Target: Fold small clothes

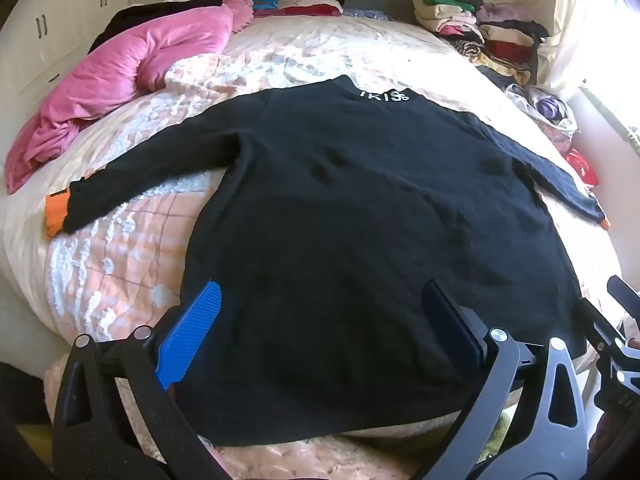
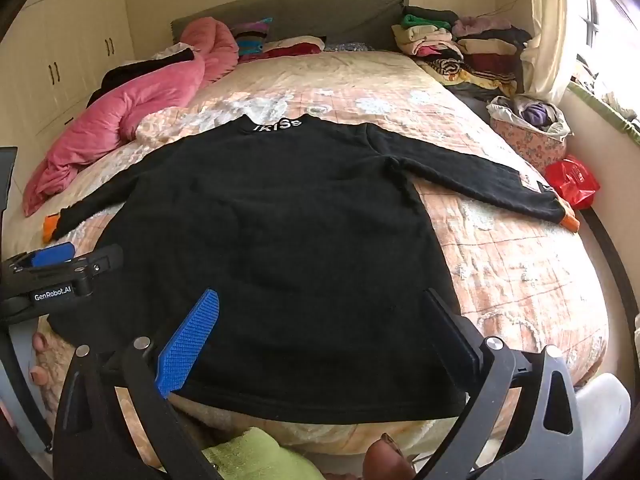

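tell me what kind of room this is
Most likely a home bedroom: a bed with a patterned quilt and a padded headboard, built-in wardrobe doors along the wall, and stacks of folded clothes by the curtained window.

Black sweater (image 2: 280, 240), sleeves spread, orange cuffs, flat on a peach quilt (image 2: 500, 260); right gripper (image 2: 324, 320) wide open above its hem; left gripper (image 2: 56, 264) at left edge; pink blanket (image 2: 132, 108), folded clothes (image 2: 460, 48), red bag (image 2: 572, 180) around.
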